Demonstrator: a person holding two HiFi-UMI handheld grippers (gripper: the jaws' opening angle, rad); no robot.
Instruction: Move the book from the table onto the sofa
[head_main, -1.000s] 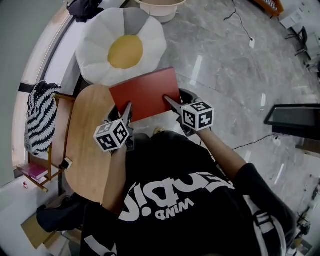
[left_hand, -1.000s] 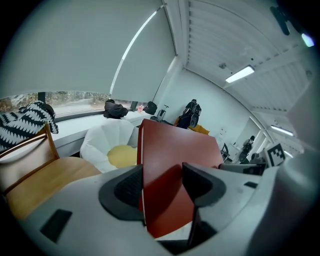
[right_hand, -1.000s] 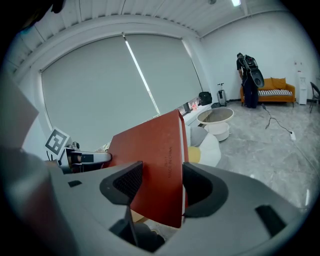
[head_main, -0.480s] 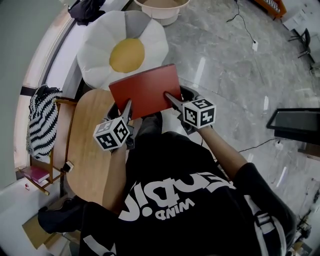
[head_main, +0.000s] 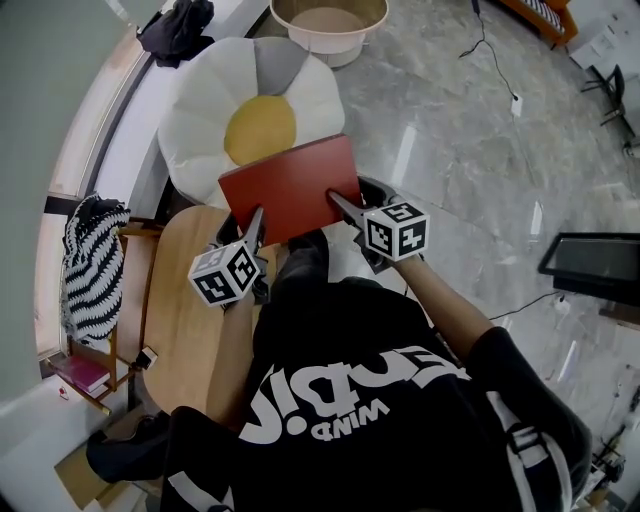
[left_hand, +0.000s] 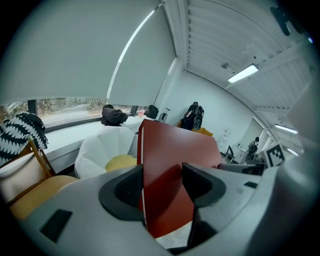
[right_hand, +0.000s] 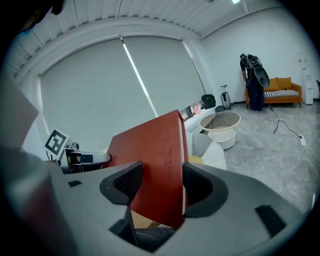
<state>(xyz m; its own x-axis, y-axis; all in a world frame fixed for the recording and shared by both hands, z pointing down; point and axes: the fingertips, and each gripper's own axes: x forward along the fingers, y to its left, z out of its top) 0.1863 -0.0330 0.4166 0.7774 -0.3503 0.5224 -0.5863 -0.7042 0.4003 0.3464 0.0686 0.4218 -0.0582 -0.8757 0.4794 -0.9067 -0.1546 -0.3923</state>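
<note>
A flat red book (head_main: 290, 187) hangs in the air between both grippers, past the round wooden table (head_main: 185, 310) and over the near edge of the egg-shaped sofa cushion (head_main: 240, 110). My left gripper (head_main: 256, 222) is shut on the book's near left corner; the red cover (left_hand: 170, 185) fills the gap between its pads. At the near right corner my right gripper (head_main: 338, 203) is shut on the book's edge (right_hand: 165, 175). The white cushion with its yellow centre (left_hand: 120, 161) lies just beyond the book.
A wooden chair with a black-and-white striped cloth (head_main: 85, 265) stands left of the table. A beige basin (head_main: 328, 25) sits on the grey floor beyond the cushion. Dark clothing (head_main: 175, 28) lies on the window ledge. A dark screen (head_main: 592, 268) is at the right.
Both grippers have carried the book away from the table toward the egg cushion; its far edge now overlaps the cushion's yellow centre. The grip on both corners is unchanged.
</note>
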